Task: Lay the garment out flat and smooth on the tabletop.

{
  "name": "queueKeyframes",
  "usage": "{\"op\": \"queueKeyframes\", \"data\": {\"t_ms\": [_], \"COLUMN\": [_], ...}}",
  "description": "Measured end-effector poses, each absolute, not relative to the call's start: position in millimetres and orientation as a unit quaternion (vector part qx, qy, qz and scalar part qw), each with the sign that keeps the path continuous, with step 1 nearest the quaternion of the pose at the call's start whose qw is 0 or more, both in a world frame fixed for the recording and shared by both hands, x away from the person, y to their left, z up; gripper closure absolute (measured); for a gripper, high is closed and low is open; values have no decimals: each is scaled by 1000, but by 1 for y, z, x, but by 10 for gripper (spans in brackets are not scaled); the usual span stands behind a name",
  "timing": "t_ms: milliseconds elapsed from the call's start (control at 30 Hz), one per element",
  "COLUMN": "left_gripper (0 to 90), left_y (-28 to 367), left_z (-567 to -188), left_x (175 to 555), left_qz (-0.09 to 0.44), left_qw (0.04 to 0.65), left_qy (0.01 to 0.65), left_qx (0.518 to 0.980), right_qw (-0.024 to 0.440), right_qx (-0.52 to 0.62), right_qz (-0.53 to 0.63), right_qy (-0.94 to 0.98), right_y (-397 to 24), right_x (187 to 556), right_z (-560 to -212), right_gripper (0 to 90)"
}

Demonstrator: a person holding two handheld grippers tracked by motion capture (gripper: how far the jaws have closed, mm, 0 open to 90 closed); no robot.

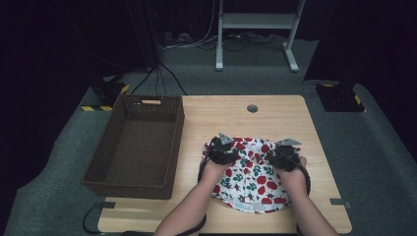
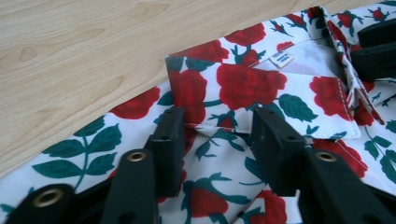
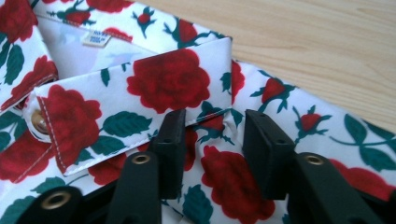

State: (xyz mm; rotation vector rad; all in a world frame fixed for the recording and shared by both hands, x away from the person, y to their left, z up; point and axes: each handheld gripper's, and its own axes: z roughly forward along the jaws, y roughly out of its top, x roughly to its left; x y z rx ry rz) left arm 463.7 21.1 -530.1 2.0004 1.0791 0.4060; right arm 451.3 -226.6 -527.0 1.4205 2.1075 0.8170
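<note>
A white shirt printed with red roses (image 1: 248, 179) lies folded on the wooden table (image 1: 216, 118), collar toward the far side. My left gripper (image 1: 223, 145) rests on its left shoulder, my right gripper (image 1: 286, 149) on its right shoulder. In the left gripper view the jaws (image 2: 217, 123) stand apart, tips down on the cloth just below the collar (image 2: 261, 88), a small pucker between them. In the right gripper view the jaws (image 3: 212, 123) stand the same way below the collar (image 3: 154, 84), cloth wrinkled between them. A neck label (image 2: 281, 58) and a snap button (image 3: 38, 122) show.
A dark brown wicker basket (image 1: 130, 186) stands empty on the table's left half, close to the shirt. A round cable hole (image 1: 252, 108) sits near the far edge. The right gripper's black jaws (image 2: 376, 46) show in the left gripper view. Beyond the table stands a grey frame (image 1: 255, 22).
</note>
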Motion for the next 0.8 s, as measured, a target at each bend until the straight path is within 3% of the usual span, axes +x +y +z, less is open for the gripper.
{"op": "queueKeyframes", "data": {"t_ms": [167,233,800], "left_gripper": [786,861,878], "left_y": [19,19,29], "left_z": [-531,-529,-485], "left_x": [461,460,432], "left_qz": [177,180,200], "left_qw": [394,395,436], "left_qy": [419,416,370], "left_qx": [798,799,795], "right_qw": [233,238,277], "right_qx": [505,498,465], "right_qz": [294,294,326], "right_qy": [777,780,775], "right_y": [-224,-223,-226], "right_x": [448,447,414], "right_z": [-525,-524,-486], "right_gripper": [858,881,884]}}
